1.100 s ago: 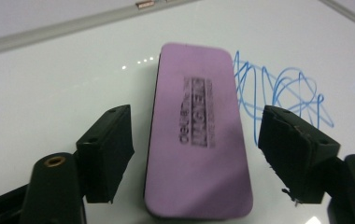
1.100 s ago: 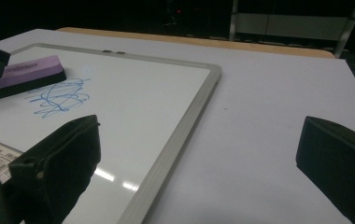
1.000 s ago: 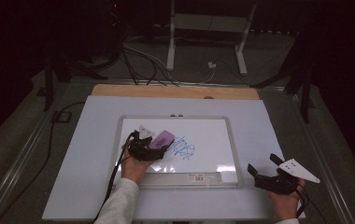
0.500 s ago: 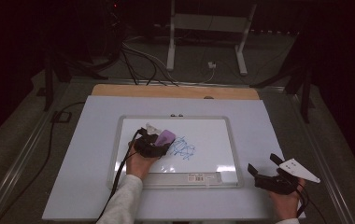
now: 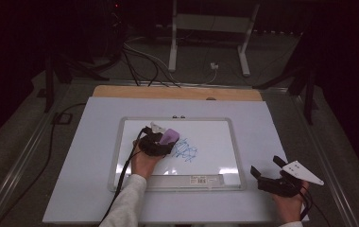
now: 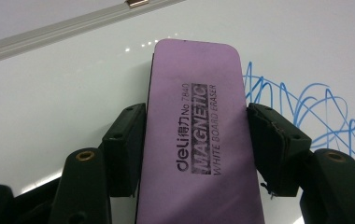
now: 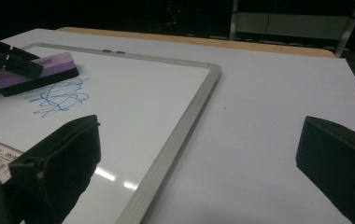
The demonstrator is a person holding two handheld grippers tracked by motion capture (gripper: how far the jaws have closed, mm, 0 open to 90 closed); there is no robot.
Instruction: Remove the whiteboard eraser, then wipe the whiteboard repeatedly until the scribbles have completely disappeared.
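Your table [image 5: 97, 189] has a big pale top, and a strip of brown wood [image 5: 177, 92] runs along its far edge. A whiteboard [image 5: 215, 142] with a grey frame lies flat in the middle of it. A barcode sticker [image 5: 206, 179] sits on the near edge of the frame.

Your left gripper [image 5: 161, 142] squeezes a purple eraser [image 6: 194, 135] between its jaws. The eraser rests on the board, right beside a blue scribble [image 5: 186, 151].

Your right gripper [image 5: 268, 171] sits on the table near the right corner of the board. Its jaws are wide apart and hold nothing.

The room past the table is dark. You can see a white metal stand [image 5: 210, 28] and some cables [image 5: 140, 61] on the grey floor [image 5: 272, 61].
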